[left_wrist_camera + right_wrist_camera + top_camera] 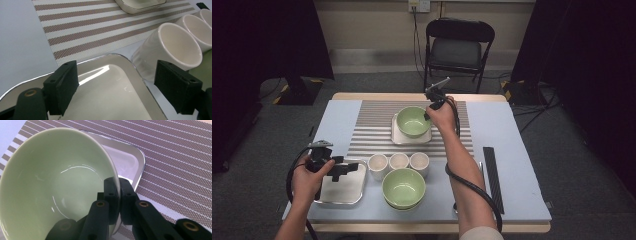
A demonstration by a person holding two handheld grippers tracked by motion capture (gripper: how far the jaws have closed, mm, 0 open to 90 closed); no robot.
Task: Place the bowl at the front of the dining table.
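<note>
Right gripper [119,202] fingers grasp the far pale-green ceramic bowl's [413,121] rim; left gripper [116,92] fingers released above the near steel tray [354,192]. Two green bowls, two trays, three white cups [398,161].

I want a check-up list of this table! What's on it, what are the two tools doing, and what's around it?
Surface: pale blue table top with a striped mat.
Job's things: far green bowl over a small shiny tray on the mat, its wall pinched by the right tool.
Clutter: near green bowl, three white cups in a row, near steel tray, black strip at the right.
Grippers: left tool open above the near steel tray, beside a cup; right tool shut on the bowl's wall.
Cables: one black cable trails from each tool.
Surroundings: black folding chair behind the table, grey carpet, dark curtains.
</note>
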